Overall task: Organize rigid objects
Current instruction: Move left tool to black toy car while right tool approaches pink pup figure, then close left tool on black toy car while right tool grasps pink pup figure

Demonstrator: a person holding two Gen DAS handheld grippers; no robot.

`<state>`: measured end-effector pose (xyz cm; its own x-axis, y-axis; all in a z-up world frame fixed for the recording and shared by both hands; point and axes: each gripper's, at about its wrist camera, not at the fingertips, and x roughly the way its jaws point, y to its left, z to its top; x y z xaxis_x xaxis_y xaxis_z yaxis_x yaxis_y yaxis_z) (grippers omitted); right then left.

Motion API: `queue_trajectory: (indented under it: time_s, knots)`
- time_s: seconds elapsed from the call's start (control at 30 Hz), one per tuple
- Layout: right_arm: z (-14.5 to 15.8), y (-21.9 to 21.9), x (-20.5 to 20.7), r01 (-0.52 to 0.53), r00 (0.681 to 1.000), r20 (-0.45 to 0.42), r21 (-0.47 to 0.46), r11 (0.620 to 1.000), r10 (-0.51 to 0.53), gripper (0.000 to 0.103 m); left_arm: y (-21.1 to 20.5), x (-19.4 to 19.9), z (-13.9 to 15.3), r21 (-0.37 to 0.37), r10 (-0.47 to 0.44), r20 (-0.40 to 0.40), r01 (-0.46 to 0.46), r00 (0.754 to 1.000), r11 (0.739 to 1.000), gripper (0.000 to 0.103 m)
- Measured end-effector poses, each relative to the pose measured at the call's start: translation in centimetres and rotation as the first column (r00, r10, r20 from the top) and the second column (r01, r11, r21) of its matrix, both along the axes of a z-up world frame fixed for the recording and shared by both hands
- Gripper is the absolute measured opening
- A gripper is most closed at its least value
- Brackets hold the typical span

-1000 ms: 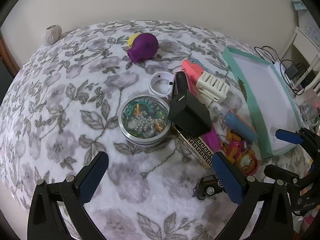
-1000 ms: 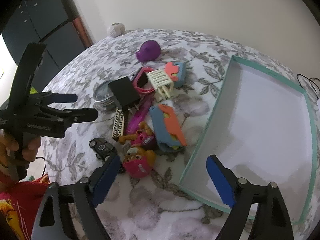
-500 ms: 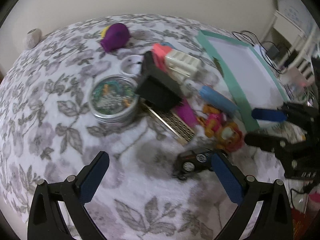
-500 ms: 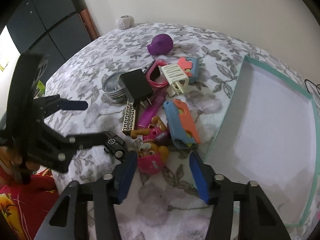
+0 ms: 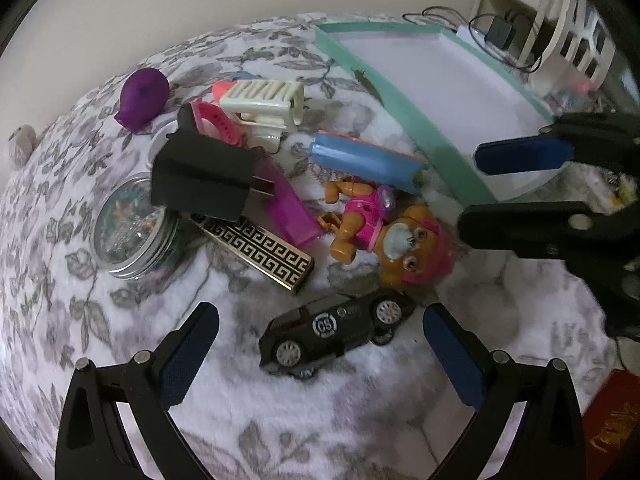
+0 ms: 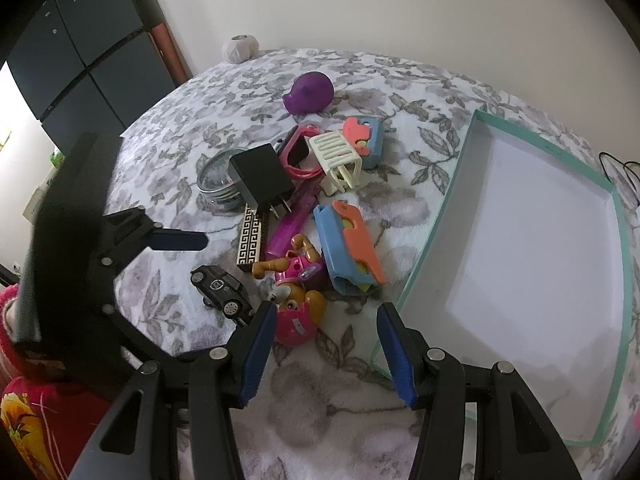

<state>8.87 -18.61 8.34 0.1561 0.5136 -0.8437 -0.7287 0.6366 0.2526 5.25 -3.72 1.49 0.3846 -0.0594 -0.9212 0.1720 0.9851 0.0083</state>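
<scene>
A pile of small objects lies on the floral cloth: a black toy car (image 5: 336,330) (image 6: 221,290), an orange-and-pink pup figure (image 5: 384,236) (image 6: 298,306), a black charger (image 5: 204,178) (image 6: 262,178), a patterned bar (image 5: 260,254), a blue-and-orange toy (image 6: 348,248) and a cream rack (image 5: 266,106). My left gripper (image 5: 320,354) is open, its fingers either side of the car, just above it. My right gripper (image 6: 326,346) is open and empty, close over the pup figure. A teal-rimmed white tray (image 6: 428,220) (image 5: 404,116) lies to the right.
A purple toy (image 6: 310,92), a round tin (image 5: 132,232) and a pink band (image 6: 300,152) lie farther back. A ball of yarn (image 6: 240,48) sits at the far edge. Cables and white shelves (image 5: 560,28) stand beyond the tray.
My left gripper has moved right and down toward the black car. My right gripper's jaws have narrowed and it has moved closer to the pup figure.
</scene>
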Motion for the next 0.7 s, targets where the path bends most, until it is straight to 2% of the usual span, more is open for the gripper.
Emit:
queue_trajectory:
  time_s: [0.07, 0.2, 0.27, 0.5, 0.6, 0.7]
  knots:
    - [-0.1, 0.0, 0.0, -0.001, 1.000, -0.002, -0.003, 1.000, 0.001, 0.055, 0.3, 0.2, -0.4, 0.002, 0.006, -0.011, -0.006, 1.000, 1.000, 0.092]
    - [-0.3, 0.5, -0.2, -0.015, 1.000, -0.007, -0.010, 1.000, 0.015, 0.055, 1.4, 0.1, -0.3, -0.022, 0.042, -0.011, -0.042, 0.999, 0.999, 0.090]
    - [-0.4, 0.8, -0.4, -0.025, 1.000, -0.009, -0.011, 1.000, 0.025, 0.055, 1.9, 0.0, -0.1, -0.013, 0.062, 0.001, -0.062, 0.998, 0.998, 0.083]
    - [-0.5, 2.0, -1.2, -0.062, 0.998, 0.003, -0.026, 0.998, 0.062, 0.055, 4.9, -0.8, -0.1, -0.035, 0.150, 0.000, -0.150, 0.989, 0.988, 0.082]
    - [-0.9, 2.5, -1.3, -0.071, 0.997, -0.006, -0.037, 0.997, 0.071, 0.055, 5.9, -1.2, 0.0, -0.037, 0.179, 0.003, -0.178, 0.984, 0.983, 0.074]
    - [-1.4, 3.1, -1.5, -0.082, 0.997, -0.010, -0.048, 0.995, 0.082, 0.055, 6.3, -1.2, -0.2, -0.056, 0.202, -0.004, -0.202, 0.979, 0.978, 0.073]
